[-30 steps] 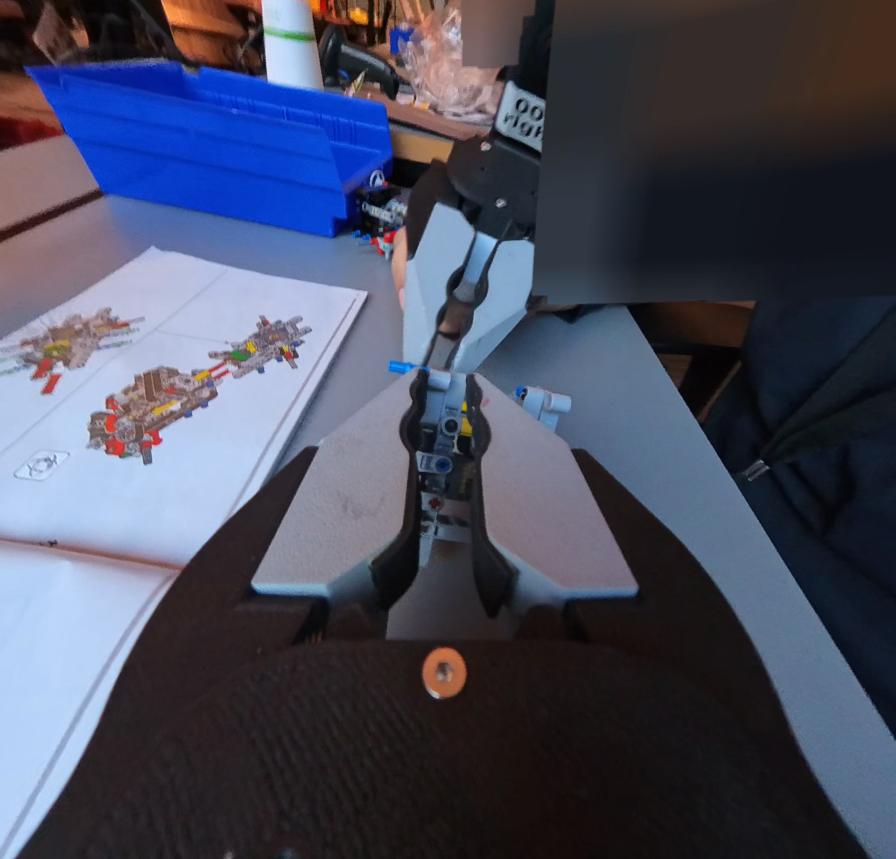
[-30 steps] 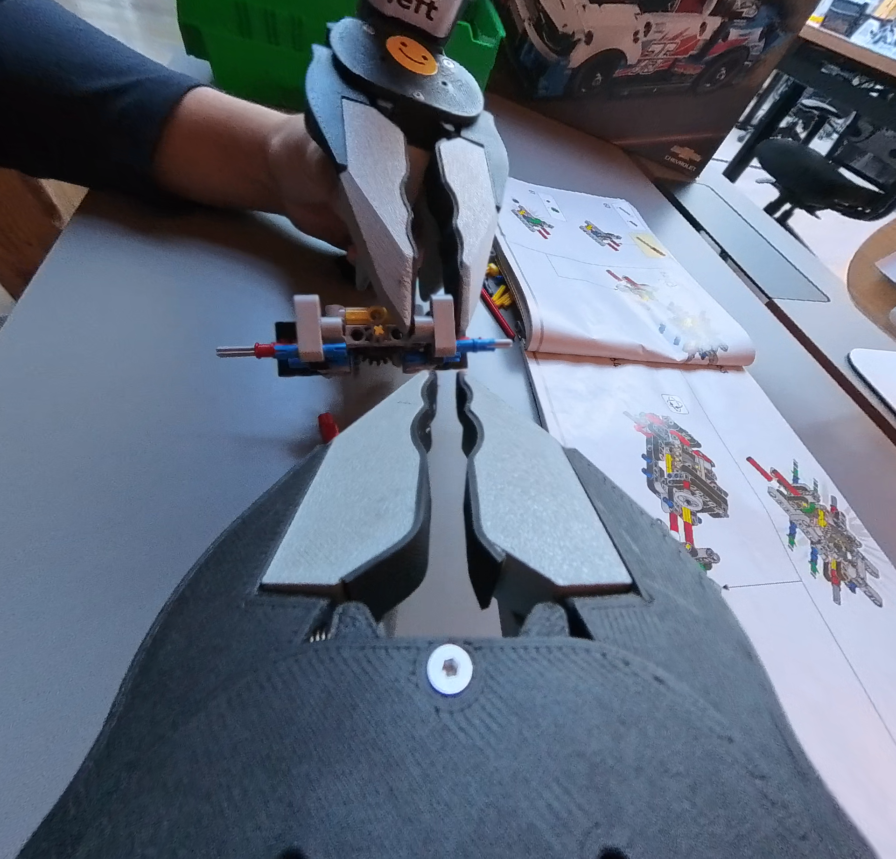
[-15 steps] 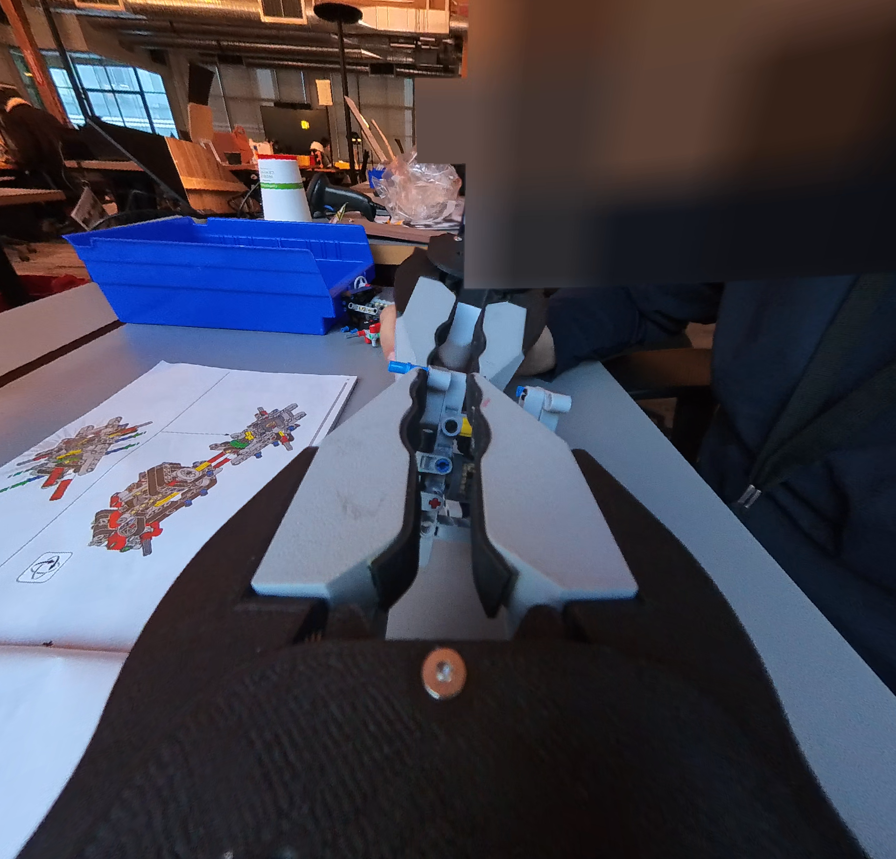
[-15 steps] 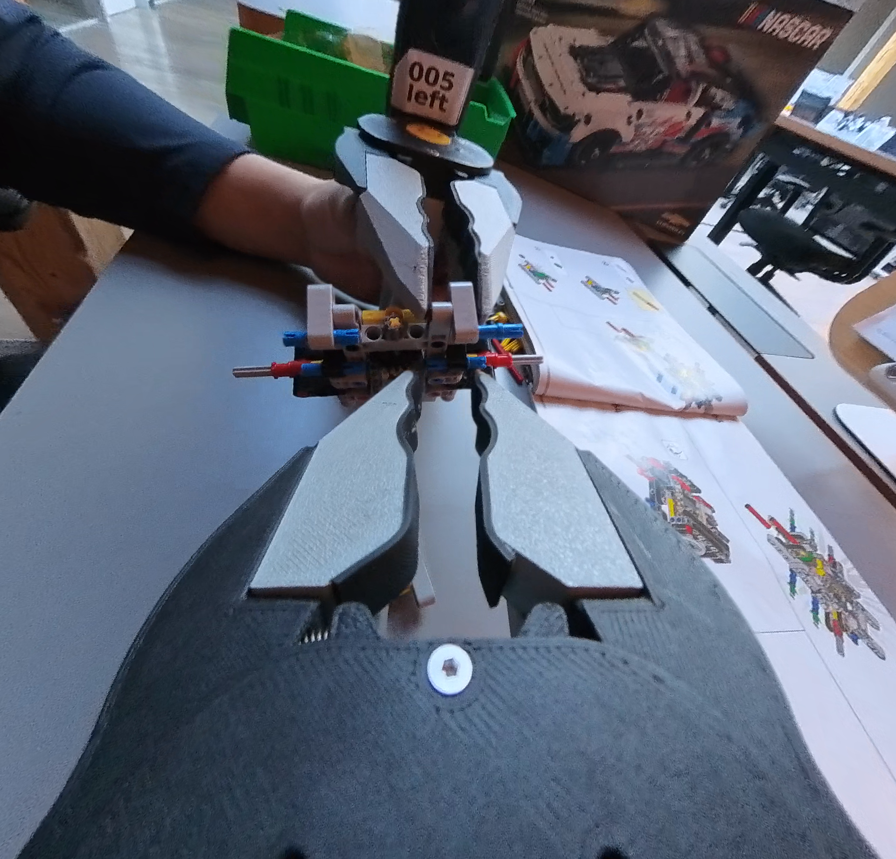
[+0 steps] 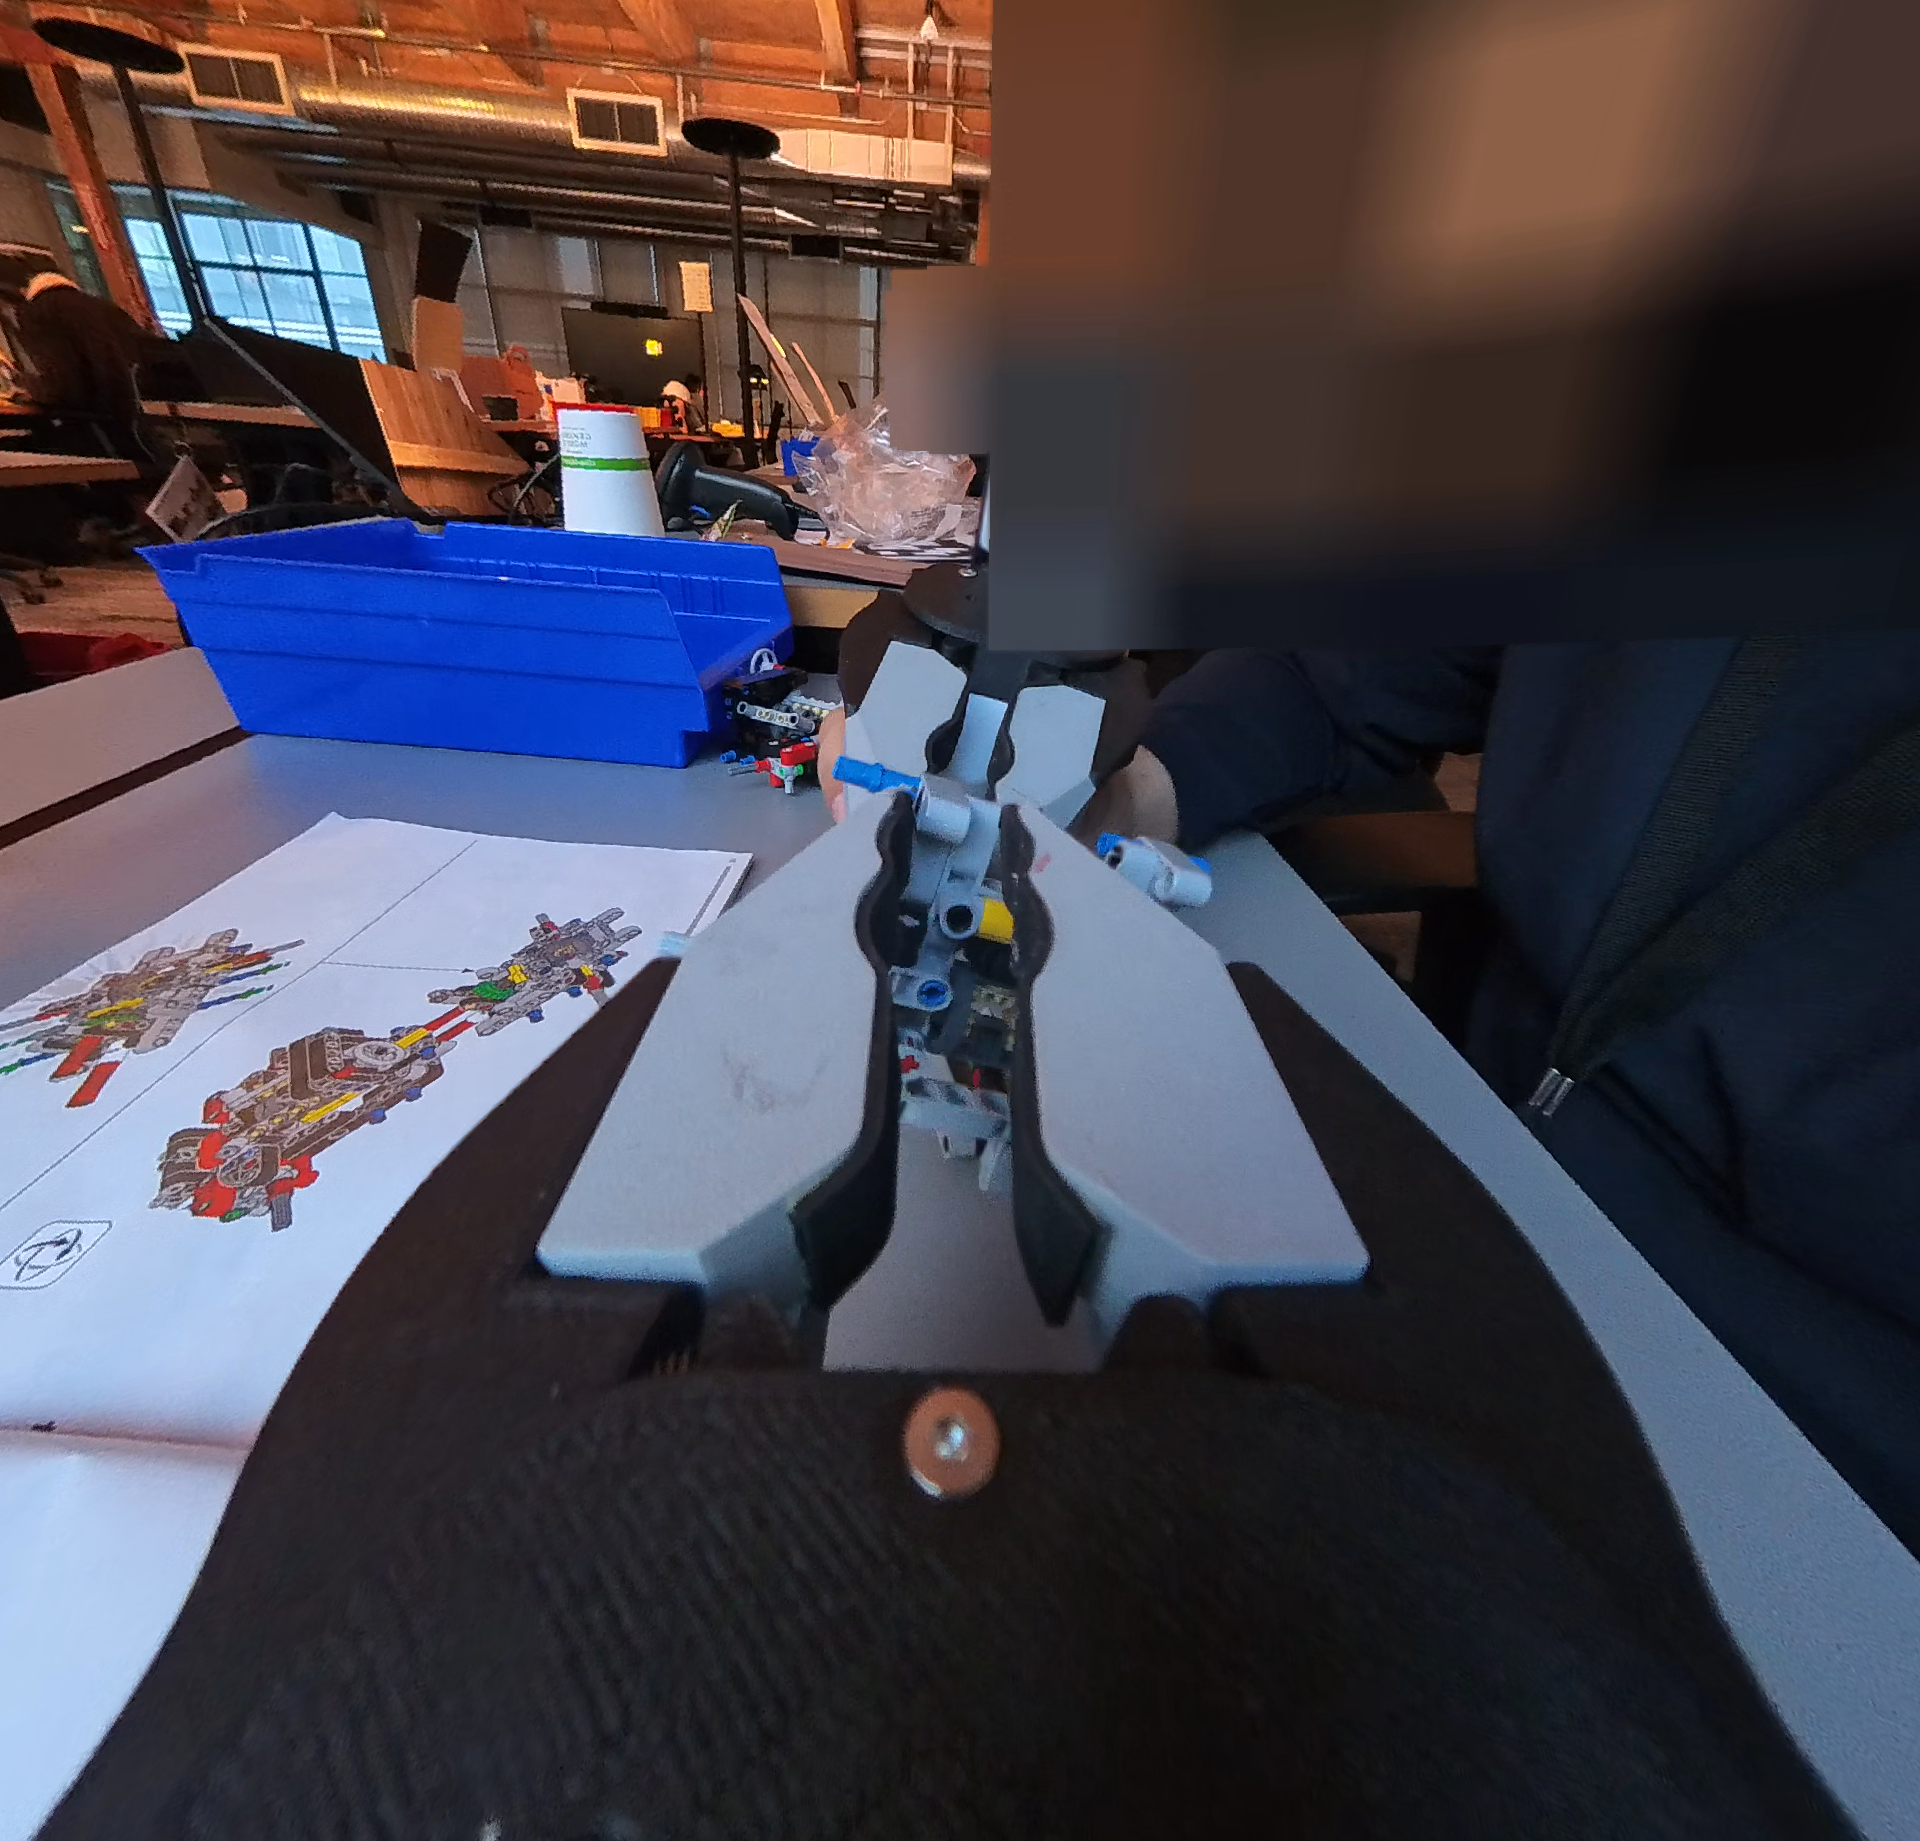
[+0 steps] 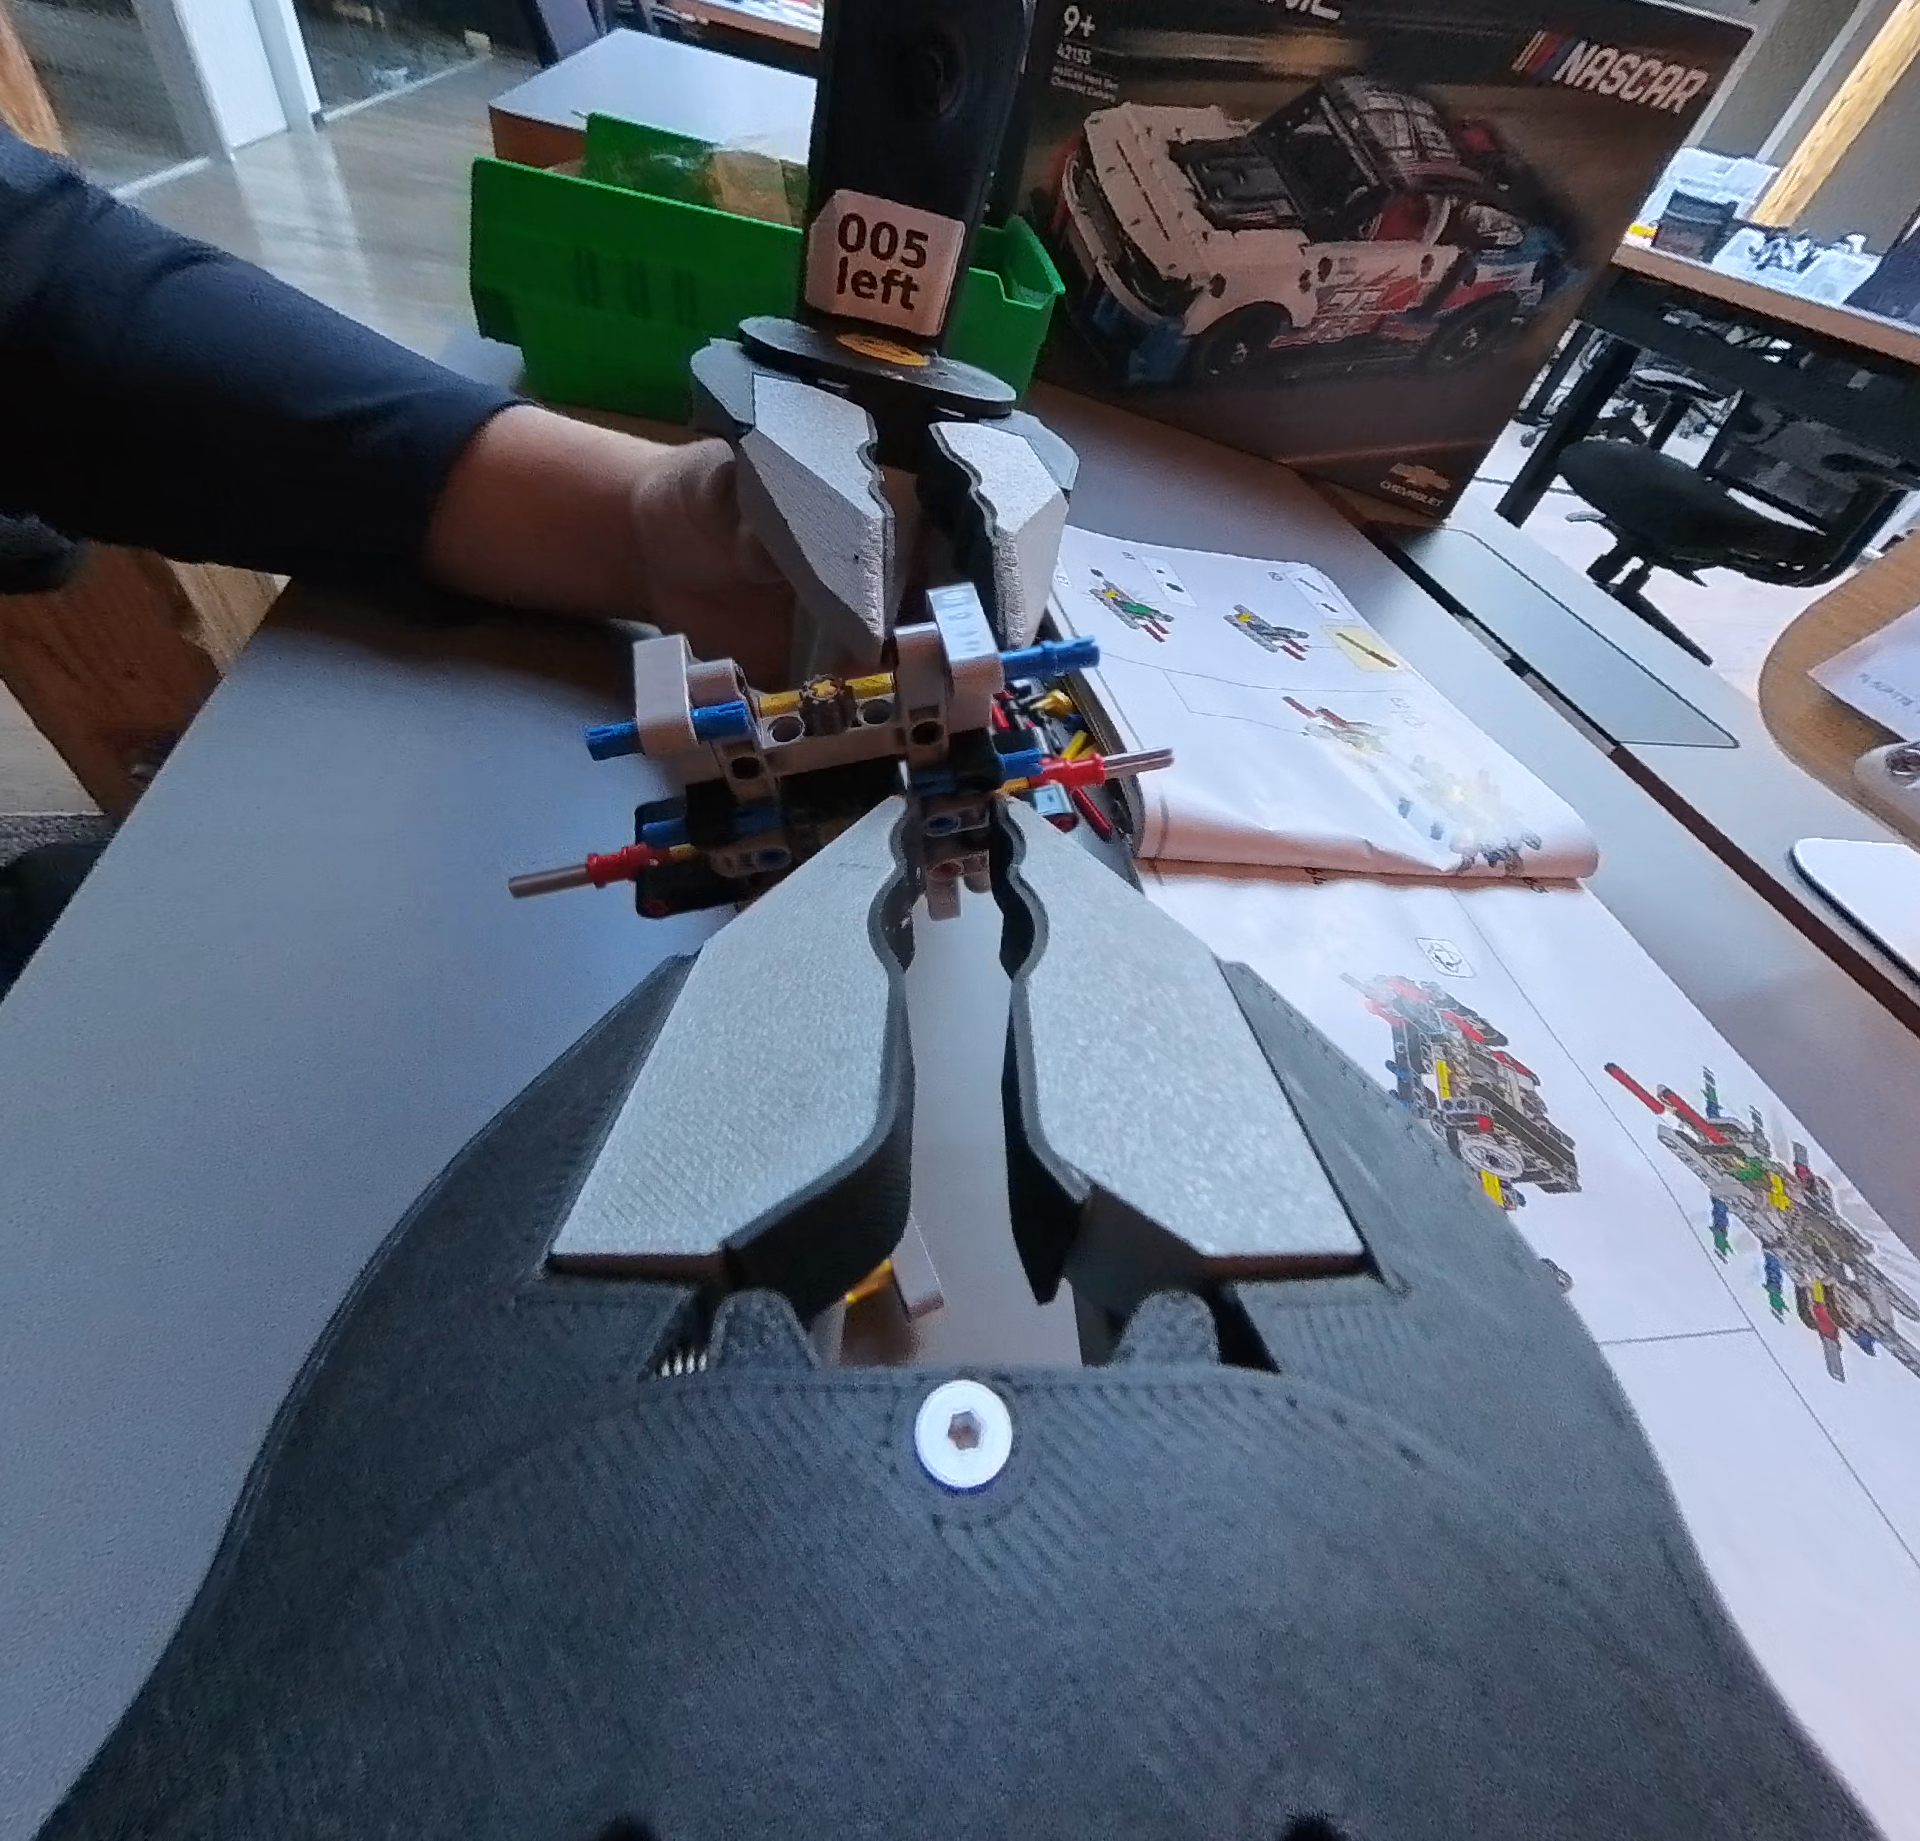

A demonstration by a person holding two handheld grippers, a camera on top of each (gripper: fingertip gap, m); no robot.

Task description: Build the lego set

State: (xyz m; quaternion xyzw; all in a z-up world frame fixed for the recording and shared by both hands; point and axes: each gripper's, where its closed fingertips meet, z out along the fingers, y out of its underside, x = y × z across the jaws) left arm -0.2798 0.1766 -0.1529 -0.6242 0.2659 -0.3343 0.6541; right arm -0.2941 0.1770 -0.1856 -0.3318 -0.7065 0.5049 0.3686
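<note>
Two grippers point at each other above the grey table (image 6: 260,960). The left gripper (image 5: 951,835) is squeezed shut on a small toy-brick build (image 6: 831,742) of grey beams and blue, red and yellow pins. The right gripper (image 6: 951,856) pinches the build's lower end. A hand (image 6: 675,544) holds the left gripper level.

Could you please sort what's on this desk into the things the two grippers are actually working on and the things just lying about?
In hand:
- brick assembly, gripped by left gripper
- right gripper, closed on its lower end
- open instruction booklet

Lying about:
- blue bin
- green bin
- set box
- loose grey piece
- paper cup
</note>
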